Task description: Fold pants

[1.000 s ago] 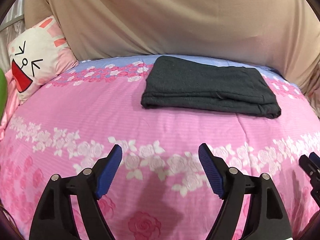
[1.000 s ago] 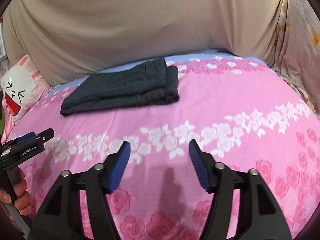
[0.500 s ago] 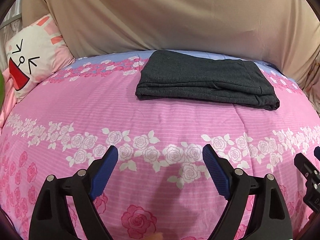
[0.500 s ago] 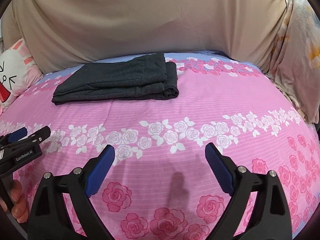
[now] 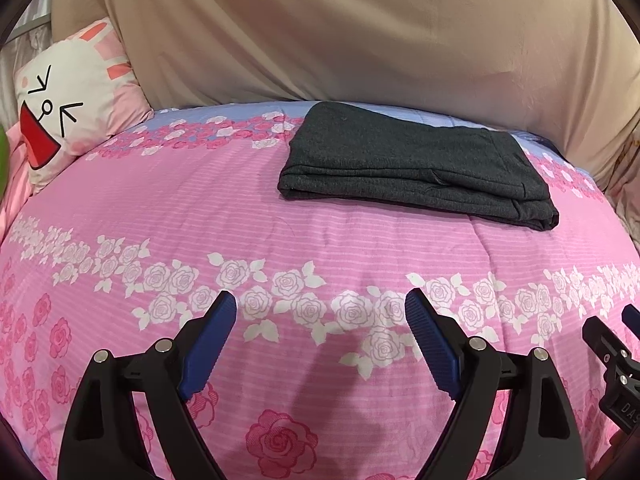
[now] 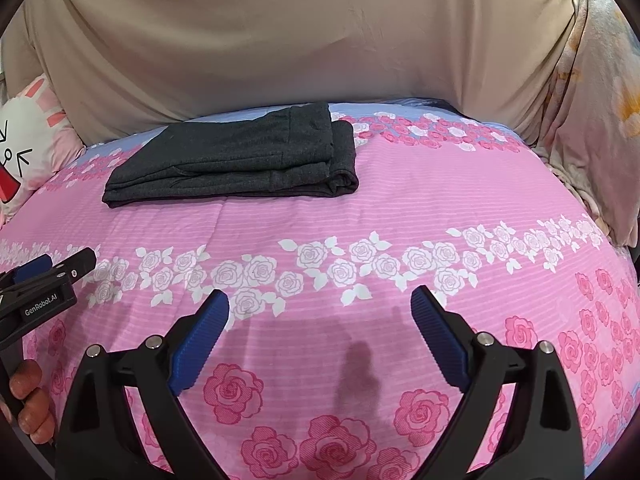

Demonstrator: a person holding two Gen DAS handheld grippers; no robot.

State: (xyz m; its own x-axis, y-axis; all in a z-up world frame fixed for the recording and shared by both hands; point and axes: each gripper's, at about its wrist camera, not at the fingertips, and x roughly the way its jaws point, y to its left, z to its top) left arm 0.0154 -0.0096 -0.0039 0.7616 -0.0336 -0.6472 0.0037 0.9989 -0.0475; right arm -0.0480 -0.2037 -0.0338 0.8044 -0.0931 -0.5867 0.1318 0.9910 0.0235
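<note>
Neatly folded into a flat rectangle of layered dark grey knit, the pants (image 5: 416, 164) (image 6: 240, 160) lie near the far edge of the bed — on a pink quilt (image 5: 280, 224) (image 6: 440, 200) with fine stripes and bands of printed white and pink roses. Both tongs hover apart from the cloth: the left gripper (image 5: 320, 312) and the right gripper (image 6: 320, 312) are spread wide, ribbed blue pads grasping nothing — a cartoon-face pillow (image 5: 64, 112) sits at the far left corner

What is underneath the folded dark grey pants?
The folded dark grey pants lie on the pink rose-print bedspread, at its blue far edge. Whatever sits directly beneath them is covered; the stacked layers hide it.
</note>
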